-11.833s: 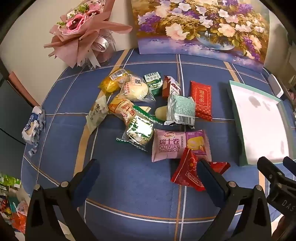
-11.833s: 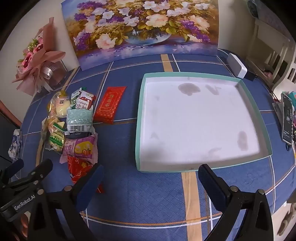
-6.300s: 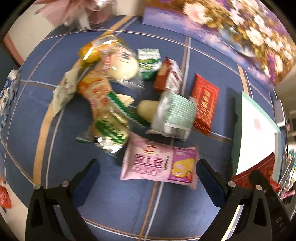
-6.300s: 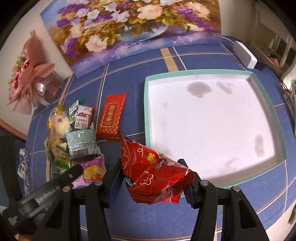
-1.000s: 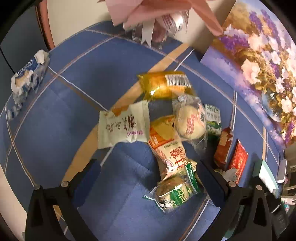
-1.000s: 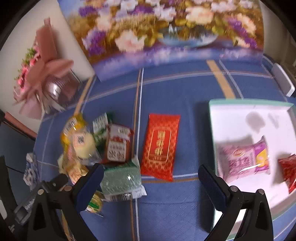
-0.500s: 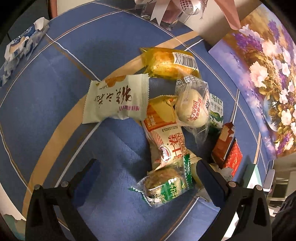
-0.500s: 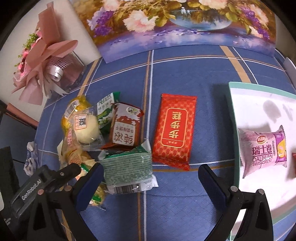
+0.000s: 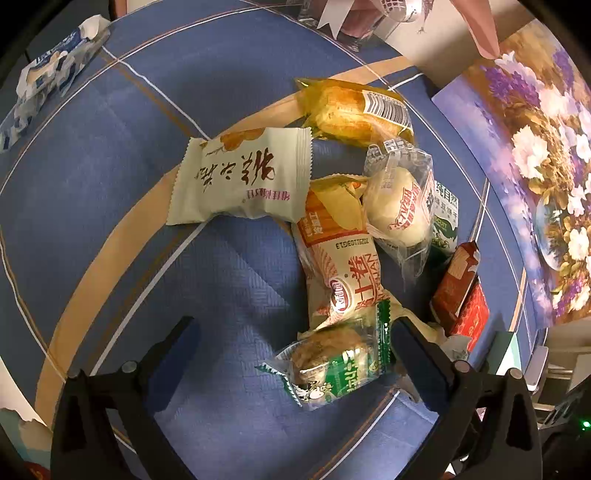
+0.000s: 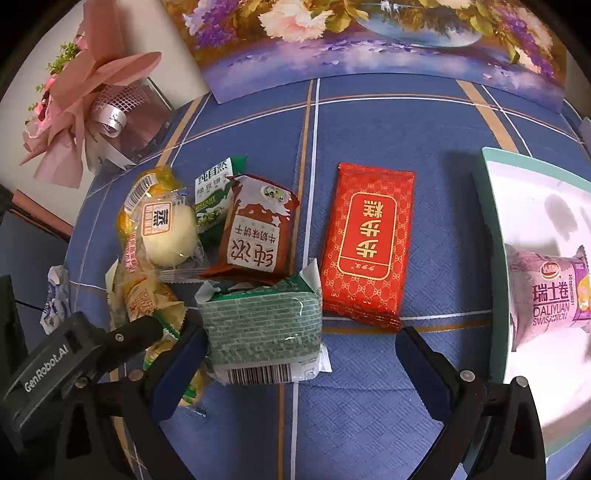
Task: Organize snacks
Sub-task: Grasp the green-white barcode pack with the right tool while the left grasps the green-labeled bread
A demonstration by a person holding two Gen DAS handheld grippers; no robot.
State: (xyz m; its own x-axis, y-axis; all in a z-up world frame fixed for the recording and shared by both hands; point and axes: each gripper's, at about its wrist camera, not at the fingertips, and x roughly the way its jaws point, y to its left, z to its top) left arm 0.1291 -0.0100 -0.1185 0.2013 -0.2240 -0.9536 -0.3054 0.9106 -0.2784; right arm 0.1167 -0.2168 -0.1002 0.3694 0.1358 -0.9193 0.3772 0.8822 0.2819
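Note:
My left gripper (image 9: 295, 354) is open just above the blue cloth, its fingers either side of a green-and-clear bun packet (image 9: 332, 365). Beyond it lie an orange-white roll packet (image 9: 340, 258), a cream packet (image 9: 240, 181), a yellow cake packet (image 9: 354, 110) and a clear bun bag (image 9: 399, 206). My right gripper (image 10: 299, 354) is open over a green patterned packet (image 10: 262, 325), with a red flat packet (image 10: 369, 240) and a brown-white packet (image 10: 255, 236) just past it. The pink Swiss roll packet (image 10: 546, 295) lies in the teal-rimmed white tray (image 10: 495, 229) at the right.
A pink wrapped bouquet (image 10: 96, 107) and a flower painting (image 10: 369, 33) stand at the back. A blue-white wrapper (image 9: 51, 74) lies at the cloth's far left edge. The left gripper's body (image 10: 55, 365) crowds the right wrist view's lower left. Bare cloth lies left of the pile.
Both grippers have come lower and closer to the snack pile. The green bun packet now sits between the left fingers, and the green patterned packet between the right fingers.

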